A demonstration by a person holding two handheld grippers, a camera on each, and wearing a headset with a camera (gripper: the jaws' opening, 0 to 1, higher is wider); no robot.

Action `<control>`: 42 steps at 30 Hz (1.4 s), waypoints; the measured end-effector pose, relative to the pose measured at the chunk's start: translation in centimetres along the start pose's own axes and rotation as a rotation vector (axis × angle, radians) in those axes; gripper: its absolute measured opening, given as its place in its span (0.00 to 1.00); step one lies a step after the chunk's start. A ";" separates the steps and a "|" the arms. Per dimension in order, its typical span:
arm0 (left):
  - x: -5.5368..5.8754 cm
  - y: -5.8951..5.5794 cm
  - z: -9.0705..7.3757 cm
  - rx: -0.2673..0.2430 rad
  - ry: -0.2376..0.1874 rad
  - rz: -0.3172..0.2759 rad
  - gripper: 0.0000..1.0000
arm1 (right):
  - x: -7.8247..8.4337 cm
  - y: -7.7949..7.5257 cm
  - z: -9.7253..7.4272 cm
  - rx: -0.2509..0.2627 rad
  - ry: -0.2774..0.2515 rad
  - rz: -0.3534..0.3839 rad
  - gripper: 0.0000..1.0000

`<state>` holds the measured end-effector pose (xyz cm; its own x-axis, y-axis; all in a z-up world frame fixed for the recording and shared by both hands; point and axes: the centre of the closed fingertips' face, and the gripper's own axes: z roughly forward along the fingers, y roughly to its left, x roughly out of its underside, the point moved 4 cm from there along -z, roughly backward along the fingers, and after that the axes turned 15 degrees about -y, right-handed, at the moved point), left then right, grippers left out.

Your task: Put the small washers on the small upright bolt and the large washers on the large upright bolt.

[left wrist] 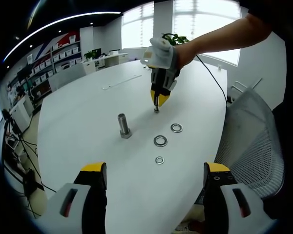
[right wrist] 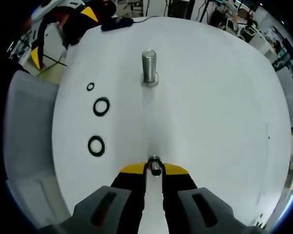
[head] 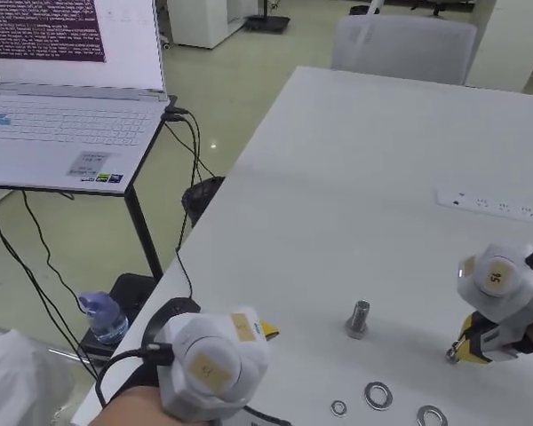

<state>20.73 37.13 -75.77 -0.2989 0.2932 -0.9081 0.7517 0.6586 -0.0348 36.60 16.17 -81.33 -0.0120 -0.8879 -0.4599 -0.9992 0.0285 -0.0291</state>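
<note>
three washers to sort, lying flat on the white table (head: 355,177) near the large bolt (head: 358,318): one small washer (head: 338,408) and two large washers (head: 378,395). with the right gripper (right wrist: 155,170) clenched on the top of the small bolt (right wrist: 155,165), hold it square to the tabletop, well apart from the large bolt, and let go only once steady; judged likely to topple on so narrow a foot. with the left gripper (left wrist: 155,170) released, jaws wide apart near the table edge, come down low and flat over the small washer and pinch across its rim; judged likely to skate away on so smooth a top. underneath, a glossy white surface, bare but for a power strip (head: 493,206) at the far side. around it, an office: a laptop (head: 67,115) on a side stand, cables (head: 191,151), a water bottle (head: 102,315) on the floor, a grey chair (head: 404,44), shelves (left wrist: 49,66) and bright windows (left wrist: 195,24).
</note>
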 end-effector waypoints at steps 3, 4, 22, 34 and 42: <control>0.1 0.0 -0.1 0.000 0.001 -0.001 0.81 | 0.0 0.1 0.2 -0.001 0.005 -0.002 0.13; 0.1 0.0 -0.1 0.000 0.002 -0.002 0.81 | 0.0 0.1 0.3 -0.001 0.006 -0.003 0.13; 0.2 0.2 -0.3 0.003 0.009 -0.005 0.79 | 0.7 -0.2 1.4 -0.010 0.028 0.017 0.13; 0.1 0.3 -0.4 0.002 0.011 -0.010 0.77 | 0.6 -0.3 1.5 -0.015 0.028 0.026 0.13; 0.3 0.2 -0.3 0.005 0.015 -0.015 0.76 | 0.4 -0.5 1.5 -0.012 0.015 0.029 0.17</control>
<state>20.65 37.59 -75.88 -0.3191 0.2933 -0.9012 0.7498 0.6597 -0.0508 37.10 16.49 -82.81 -0.0419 -0.8936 -0.4470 -0.9988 0.0492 -0.0045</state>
